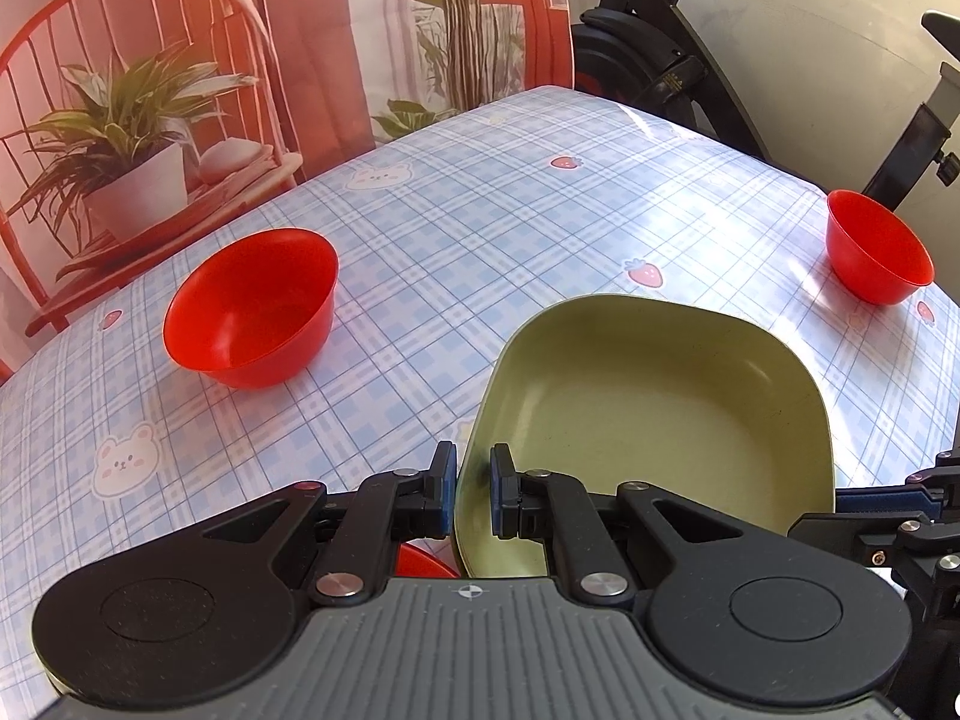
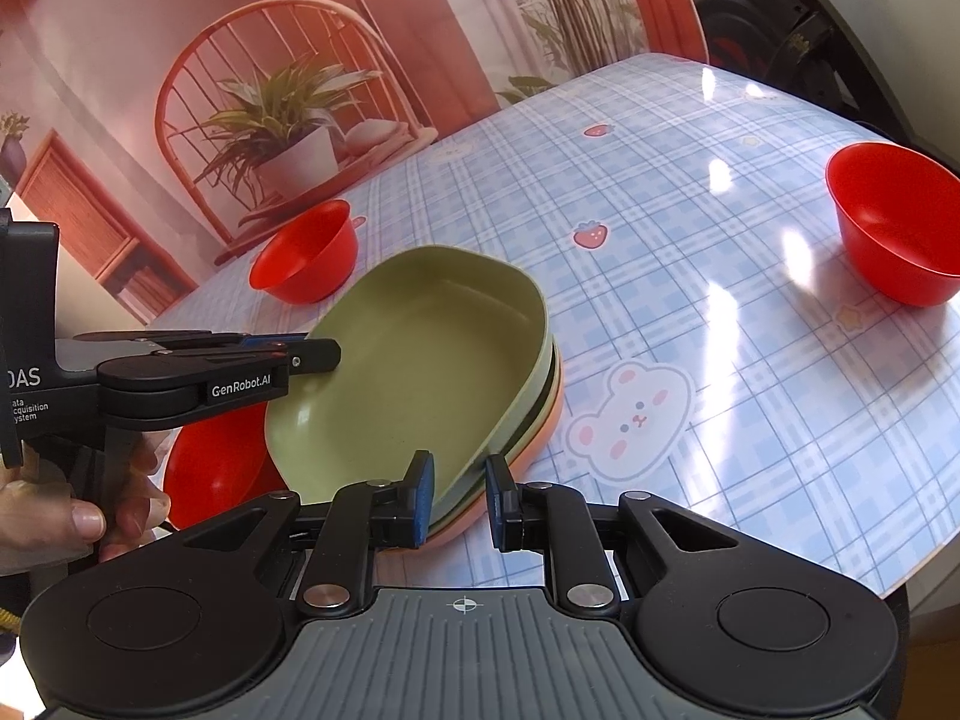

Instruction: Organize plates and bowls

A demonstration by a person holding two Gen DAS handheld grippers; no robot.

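So both claws are on the same stack of plates rn. The left claw (image 1: 474,489) is pinched tight on the near-left rim of the top green plate (image 1: 660,414), pads squeezing the wall from both sides. The right claw (image 2: 457,495) sits at the near-right edge of the stack (image 2: 528,420), jaws narrow, straddling the rims. Its left pad (image 2: 423,495) looks to be touching the green rim, but there's a visible gap to the right pad, so imo it's not actually clamping anything yet. Can't be 100% sure tho.

Key relation: the stack lies straight ahead of both claws, tilted up on the left side where the left claw has it, long axis running away toward the far-left red bowl (image 2: 306,261). Left claw is the one w/ a real hold.

The stack seems to be 3 plates or so (green, a darker one, orange at the bottom), hard to count from the edge. A 2nd red bowl (image 2: 894,222) is well apart at the far right of the tabletop (image 2: 690,276). A 3rd red bowl (image 2: 216,468) is mostly hidden under the plates and the left claw's body, next to the person's hand (image 2: 66,510). Whether the stack's right side rests on the tabletop, idk.
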